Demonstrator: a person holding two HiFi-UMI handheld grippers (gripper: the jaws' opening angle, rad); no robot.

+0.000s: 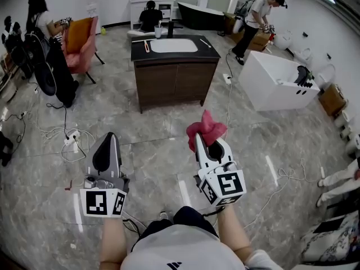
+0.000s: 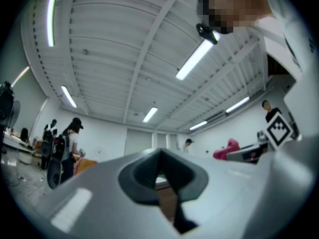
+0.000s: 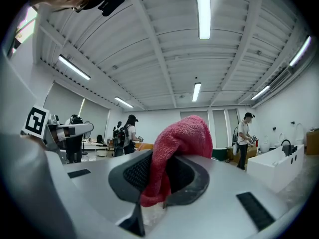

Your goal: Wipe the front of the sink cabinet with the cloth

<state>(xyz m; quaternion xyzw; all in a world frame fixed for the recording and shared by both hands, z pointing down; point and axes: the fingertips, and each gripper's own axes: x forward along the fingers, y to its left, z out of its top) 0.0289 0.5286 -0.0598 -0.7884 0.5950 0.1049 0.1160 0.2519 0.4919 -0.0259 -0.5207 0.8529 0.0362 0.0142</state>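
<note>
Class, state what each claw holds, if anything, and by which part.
Right claw: shut on the red cloth, pinched at a bunched fold, most of it sticking out past the jaws. Left claw: shut, holding nothing.

I'm getting bright, even light from ceiling tubes (image 3: pixel 203 11) high above the right gripper (image 3: pixel 158 171) fingers, burning out white. The floor (image 1: pixel 169 145) ahead of the fingertips is glaring softly, shadows faint. Every view is bending and darkening at its edges. Whatever sits nearest each lens is blurring; the cloth (image 3: pixel 184 138) between the fingers is showing crisp.
</note>
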